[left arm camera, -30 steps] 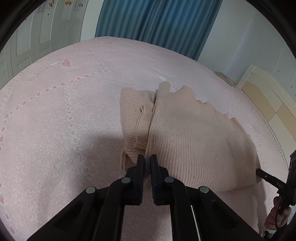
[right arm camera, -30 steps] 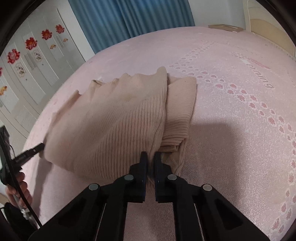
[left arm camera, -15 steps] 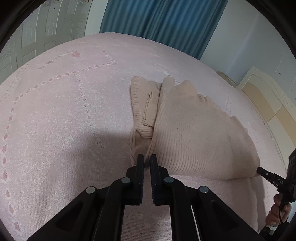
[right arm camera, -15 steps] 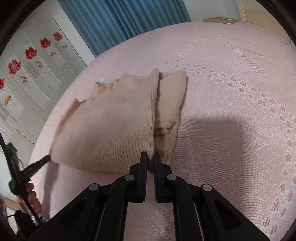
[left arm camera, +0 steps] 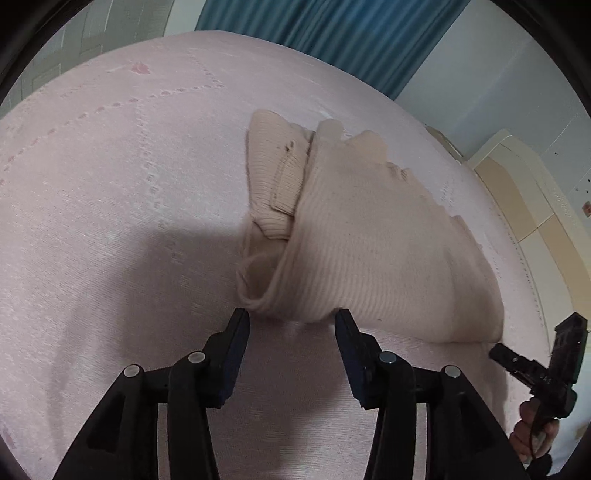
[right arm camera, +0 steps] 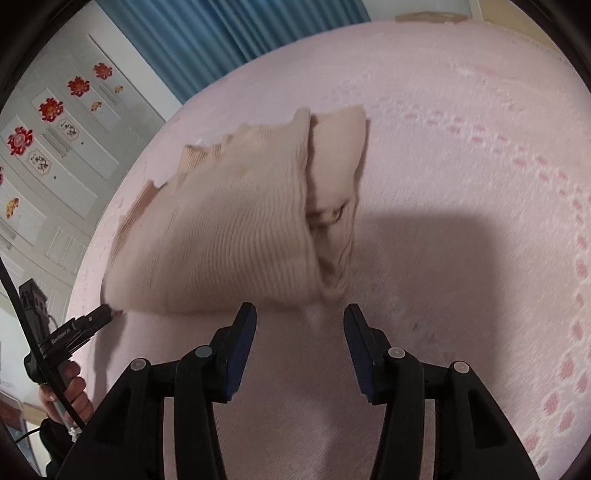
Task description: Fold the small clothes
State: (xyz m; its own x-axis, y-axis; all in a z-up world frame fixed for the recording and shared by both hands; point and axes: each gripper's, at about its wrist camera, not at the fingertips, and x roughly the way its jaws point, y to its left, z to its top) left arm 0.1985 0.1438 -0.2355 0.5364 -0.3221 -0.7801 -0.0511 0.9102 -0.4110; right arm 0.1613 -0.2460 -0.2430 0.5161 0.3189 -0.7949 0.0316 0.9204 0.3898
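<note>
A beige ribbed knit sweater [left arm camera: 369, 243] lies folded on the pink bedspread [left arm camera: 110, 184], with a folded sleeve along its left side. My left gripper [left arm camera: 291, 321] is open and empty, just short of the sweater's near left corner. In the right wrist view the same sweater [right arm camera: 229, 229] lies ahead, and my right gripper [right arm camera: 300, 316] is open and empty just short of its near right corner. Each gripper also shows at the other view's edge: the right gripper [left arm camera: 513, 360] and the left gripper [right arm camera: 88, 319].
The pink bedspread [right arm camera: 461, 184] spreads wide on all sides. Blue curtains [left arm camera: 332, 33] hang behind the bed. A wooden headboard [left arm camera: 524, 192] stands at the right. White wardrobe doors with red flower stickers [right arm camera: 51, 110] stand at the left.
Both grippers were shut on the sweater's near corners and have let go. Both now stand open and drawn back a little. The sweater rests on the bed.
</note>
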